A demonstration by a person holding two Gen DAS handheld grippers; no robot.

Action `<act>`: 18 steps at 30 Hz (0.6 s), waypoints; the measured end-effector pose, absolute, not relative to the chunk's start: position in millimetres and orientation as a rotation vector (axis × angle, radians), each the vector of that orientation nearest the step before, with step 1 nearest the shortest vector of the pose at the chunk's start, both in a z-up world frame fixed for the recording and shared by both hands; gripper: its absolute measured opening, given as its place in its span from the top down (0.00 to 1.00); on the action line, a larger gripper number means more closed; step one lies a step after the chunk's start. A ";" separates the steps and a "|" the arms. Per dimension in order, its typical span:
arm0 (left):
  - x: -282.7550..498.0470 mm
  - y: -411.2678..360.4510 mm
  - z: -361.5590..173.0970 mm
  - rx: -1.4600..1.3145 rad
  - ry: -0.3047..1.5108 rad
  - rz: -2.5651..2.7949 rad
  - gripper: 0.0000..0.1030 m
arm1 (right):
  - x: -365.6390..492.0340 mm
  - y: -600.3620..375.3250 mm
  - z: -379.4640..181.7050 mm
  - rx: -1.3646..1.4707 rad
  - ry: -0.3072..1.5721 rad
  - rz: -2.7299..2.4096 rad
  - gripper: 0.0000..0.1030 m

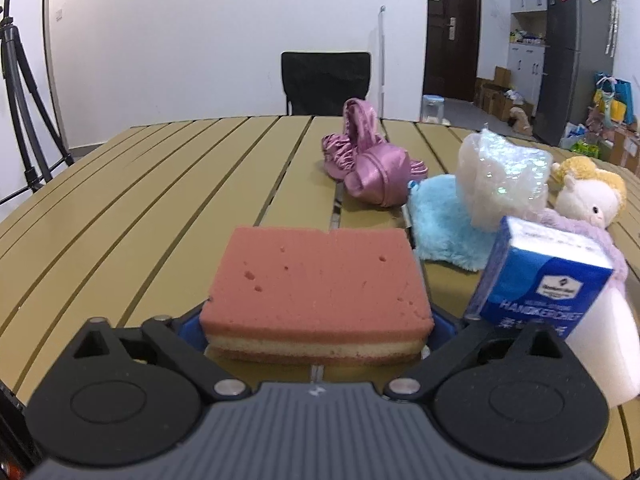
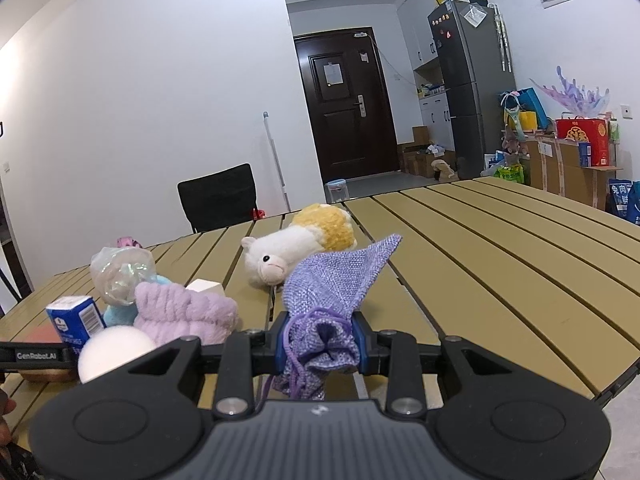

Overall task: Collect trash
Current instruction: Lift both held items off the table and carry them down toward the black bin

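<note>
A pink sponge [image 1: 316, 280] with a cream layer lies flat on the slatted tan table [image 1: 140, 200]. My left gripper [image 1: 316, 328] straddles it, its blue pads at the sponge's two ends; the sponge shows no squeeze, so the jaws stand open. In the right wrist view my right gripper [image 2: 320, 344] is shut on the gathered neck of a lilac woven drawstring pouch [image 2: 336, 280], which sticks up and away over the table. A blue handkerchief tissue pack [image 1: 540, 280] and a white foam ball [image 1: 612, 352] stand just right of the sponge.
A crumpled iridescent plastic wrap [image 1: 504, 176], a blue fluffy cloth [image 1: 444, 220], a pink satin cloth [image 1: 368, 160], a lilac fluffy cloth [image 2: 188, 312] and an alpaca plush [image 2: 296, 248] crowd the table's middle. A black chair [image 1: 326, 80] stands behind the far edge.
</note>
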State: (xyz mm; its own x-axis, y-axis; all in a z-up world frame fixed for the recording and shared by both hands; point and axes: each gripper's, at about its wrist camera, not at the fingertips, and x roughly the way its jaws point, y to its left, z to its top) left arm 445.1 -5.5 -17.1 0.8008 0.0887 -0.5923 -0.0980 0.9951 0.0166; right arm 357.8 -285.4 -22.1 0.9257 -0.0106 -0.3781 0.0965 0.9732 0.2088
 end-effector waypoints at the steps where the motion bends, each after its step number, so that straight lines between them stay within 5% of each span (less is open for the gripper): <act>1: 443.9 -5.8 -17.0 -0.018 0.632 0.091 0.04 | 357.3 -284.9 -21.8 0.226 0.385 -0.052 0.71; 18: 389.6 -4.0 7.6 0.020 0.505 0.112 0.05 | 322.5 -282.2 -2.2 0.189 0.294 -0.008 0.71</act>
